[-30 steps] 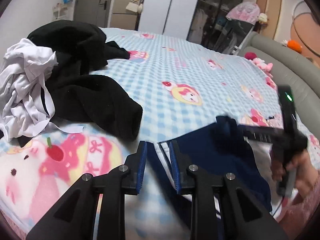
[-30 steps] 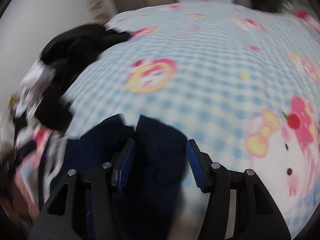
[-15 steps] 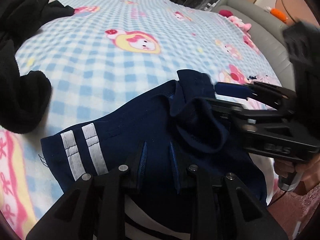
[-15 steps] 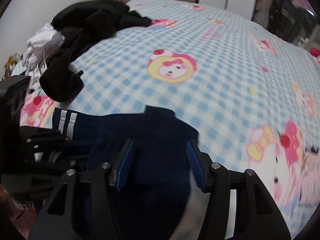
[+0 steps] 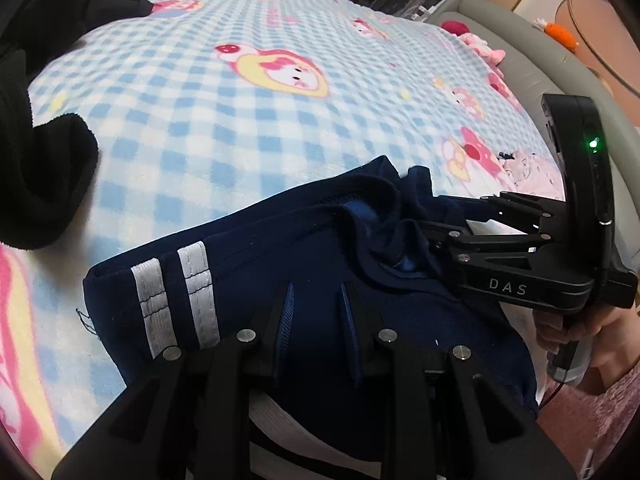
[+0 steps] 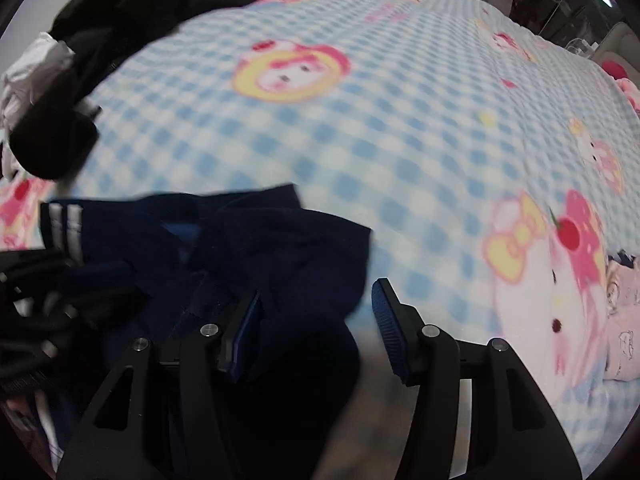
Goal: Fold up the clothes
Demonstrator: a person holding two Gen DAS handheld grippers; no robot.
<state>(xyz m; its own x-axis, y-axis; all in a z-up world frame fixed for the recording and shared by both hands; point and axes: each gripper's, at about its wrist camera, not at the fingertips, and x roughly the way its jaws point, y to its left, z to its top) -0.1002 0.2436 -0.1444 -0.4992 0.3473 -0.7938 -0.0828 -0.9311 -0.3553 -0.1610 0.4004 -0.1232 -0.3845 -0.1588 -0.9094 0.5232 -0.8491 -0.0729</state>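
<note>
My left hand-held gripper (image 5: 316, 312) sits low over the navy garment (image 5: 280, 272), its jaws narrowed to a slim gap. The blue pads (image 5: 286, 312) lie against the dark cloth, but I cannot tell whether any fabric is actually pinched between them. My right hand-held gripper (image 6: 316, 330) is roughly half open, and a bunched fold of the same navy garment (image 6: 280, 248) rises between its jaws; the left pad touches the cloth while the right pad (image 6: 386, 328) stands clear of it over the blanket, so I read it as released, not clamped. In the left wrist view that right hand-held gripper (image 5: 424, 236) reaches into the crumpled part of the garment from the right, held by a hand (image 5: 572, 328).

The navy garment lies at the near edge of the bed (image 5: 248, 128), with two white stripes (image 5: 176, 296) on its left end. I see no containers.

The bed is covered by a blue-and-white checked blanket (image 6: 400, 140) with pink cartoon prints. A heap of black clothing (image 5: 40, 120) lies along the left side of the bed, with a white garment (image 6: 36, 68) beside it at the far left. A grey padded headboard (image 5: 540, 48) curves round the right side, with a pink plush toy (image 5: 480, 46) near it.
</note>
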